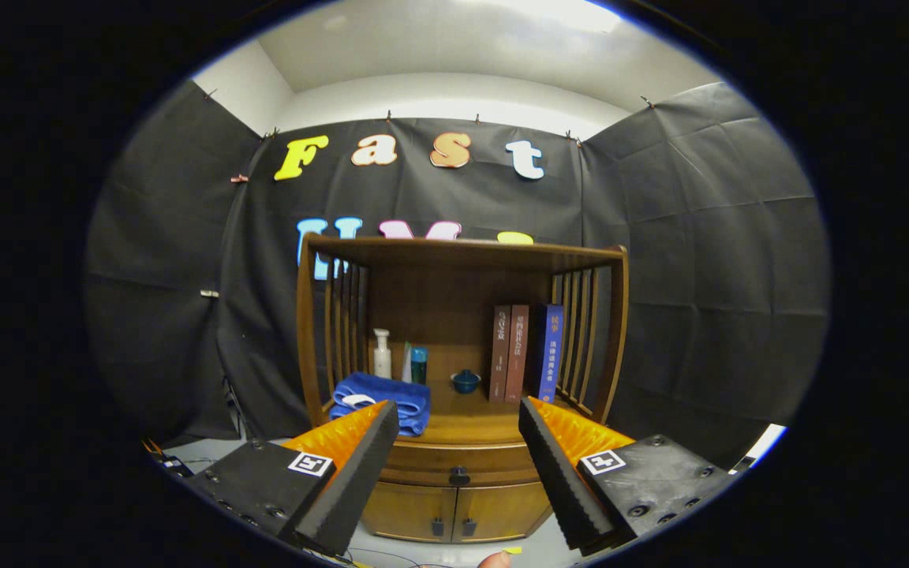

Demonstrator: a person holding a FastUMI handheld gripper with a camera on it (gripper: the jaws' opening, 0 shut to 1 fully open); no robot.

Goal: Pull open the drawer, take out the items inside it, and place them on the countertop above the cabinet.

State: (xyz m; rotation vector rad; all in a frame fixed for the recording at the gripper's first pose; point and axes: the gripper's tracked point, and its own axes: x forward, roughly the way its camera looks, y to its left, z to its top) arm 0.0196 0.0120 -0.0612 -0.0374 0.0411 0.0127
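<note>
Hovering well short of the cabinet (461,505), my jaws (458,422) stand wide apart with nothing between them, and the shut drawer (461,461) with its dark knob (459,476) sits in the gap beyond them. Above the drawer's front edge the surface (474,418) carries a blue towel (382,401) at its left edge, bottles (382,353), a small blue pot (465,381) and upright books (525,353), with bare wood in the middle.
</note>
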